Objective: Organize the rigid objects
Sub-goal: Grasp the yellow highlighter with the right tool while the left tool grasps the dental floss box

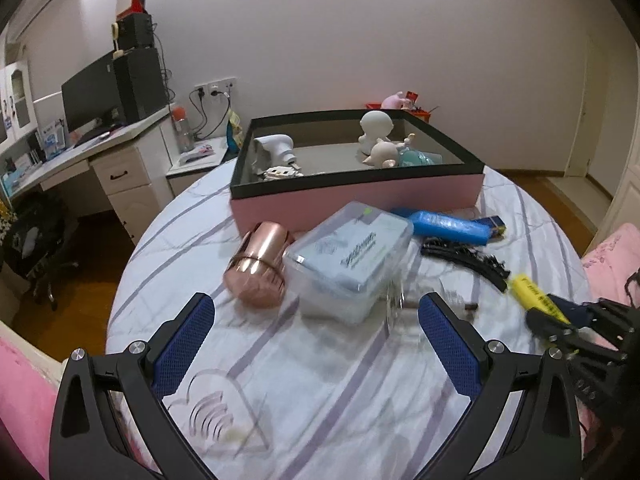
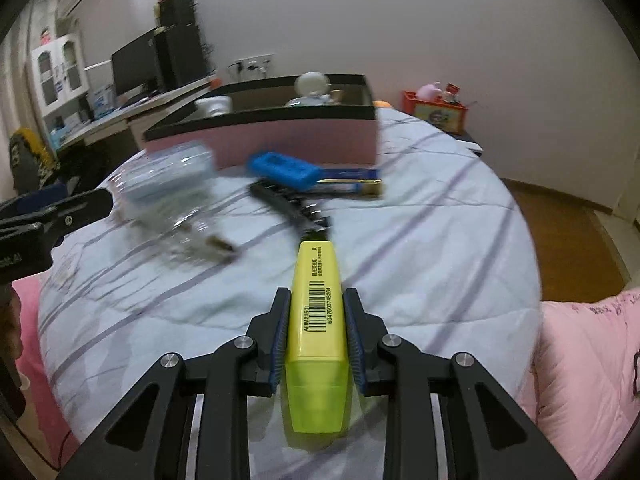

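The right gripper (image 2: 316, 320) has its jaws drawn narrow onto a yellow highlighter (image 2: 318, 320), both blue pads pressing its flat sides; the left gripper (image 1: 316, 336) stands wide with nothing between its fingers. The highlighter lies at lower centre of the right wrist view, its long axis running straight along the fingers, translucent cap end back toward the camera and the other end pointing up the frame. The destination appears to be the pink box (image 1: 360, 200) with a black rim, which sits ahead at upper centre and already holds white figurines and a white appliance; the right hand is the one carrying, so the coming move is judged a forward carry up and over the near wall. Between jaws and box lie a clear lidded container (image 1: 352, 256), a rose-gold cylinder (image 1: 258, 272), a blue case (image 1: 448, 226) and a black hair clip (image 1: 464, 260); the left gripper is nearer the first two. The surface is a soft bed cover, white with grey stripes (image 1: 320, 380), so pieces may sink or tilt. A desk with monitor (image 1: 88, 96) stands at upper left, wood floor beyond.
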`<state>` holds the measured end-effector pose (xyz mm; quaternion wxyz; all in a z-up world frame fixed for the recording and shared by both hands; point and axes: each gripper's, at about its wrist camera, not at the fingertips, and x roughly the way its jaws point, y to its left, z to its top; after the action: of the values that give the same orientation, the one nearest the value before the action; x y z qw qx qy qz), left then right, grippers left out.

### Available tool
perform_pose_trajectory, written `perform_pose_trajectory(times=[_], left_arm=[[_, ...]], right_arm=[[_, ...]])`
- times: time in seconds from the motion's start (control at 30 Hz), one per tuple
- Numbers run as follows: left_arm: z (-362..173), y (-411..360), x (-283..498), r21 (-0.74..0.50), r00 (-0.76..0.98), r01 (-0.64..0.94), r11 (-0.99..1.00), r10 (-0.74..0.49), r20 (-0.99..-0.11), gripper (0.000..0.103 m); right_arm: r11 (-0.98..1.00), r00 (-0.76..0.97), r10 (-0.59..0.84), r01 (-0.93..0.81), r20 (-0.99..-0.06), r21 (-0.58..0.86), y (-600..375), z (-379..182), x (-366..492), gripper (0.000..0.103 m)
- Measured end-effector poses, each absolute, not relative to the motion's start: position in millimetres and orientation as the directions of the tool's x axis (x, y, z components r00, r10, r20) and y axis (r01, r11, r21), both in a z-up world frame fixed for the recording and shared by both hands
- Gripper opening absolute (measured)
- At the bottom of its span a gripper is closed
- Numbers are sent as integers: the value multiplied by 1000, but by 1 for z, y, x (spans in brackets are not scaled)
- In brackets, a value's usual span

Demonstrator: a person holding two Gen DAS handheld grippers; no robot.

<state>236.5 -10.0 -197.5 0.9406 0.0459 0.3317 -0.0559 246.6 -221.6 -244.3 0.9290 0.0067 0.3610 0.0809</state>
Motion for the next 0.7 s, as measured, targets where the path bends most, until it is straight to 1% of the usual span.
perform_pose_trajectory(times=[0.13,0.27,0.43,0.5,0.53,0.6,0.63,0.67,0.7], left_arm=[[-200,-17,257,26,761,160,987,-106,-640,103],[-207,-20,278,37,740,168,985,-101,-665,103],[-210,-26,289,55,738,187,981,-104,-667,100],[-212,-30,293,56,726,208,977,-116,-678,93],[-215,-33,294,44,714,218,975,-128,-688,86],[-220,-37,295,40,699,230,972,-136,-702,78],[-221,-39,295,41,695,237,971,-140,-705,72],[-221,-40,293,36,697,236,971,-143,-703,68],[-220,-39,291,27,697,232,972,-147,-702,66]], right_arm=[[988,728,152,-124,-668,90,-236,-245,259,27],[986,725,164,-125,-669,106,-239,-247,270,27],[984,722,177,-128,-669,122,-243,-248,280,27],[983,722,182,-128,-668,129,-245,-248,283,27],[983,722,183,-128,-668,132,-245,-248,284,27],[983,722,183,-128,-668,131,-245,-248,285,27],[983,722,183,-127,-668,131,-245,-248,285,27],[983,722,184,-127,-667,134,-245,-248,285,27],[983,722,183,-126,-667,134,-245,-248,285,27]])
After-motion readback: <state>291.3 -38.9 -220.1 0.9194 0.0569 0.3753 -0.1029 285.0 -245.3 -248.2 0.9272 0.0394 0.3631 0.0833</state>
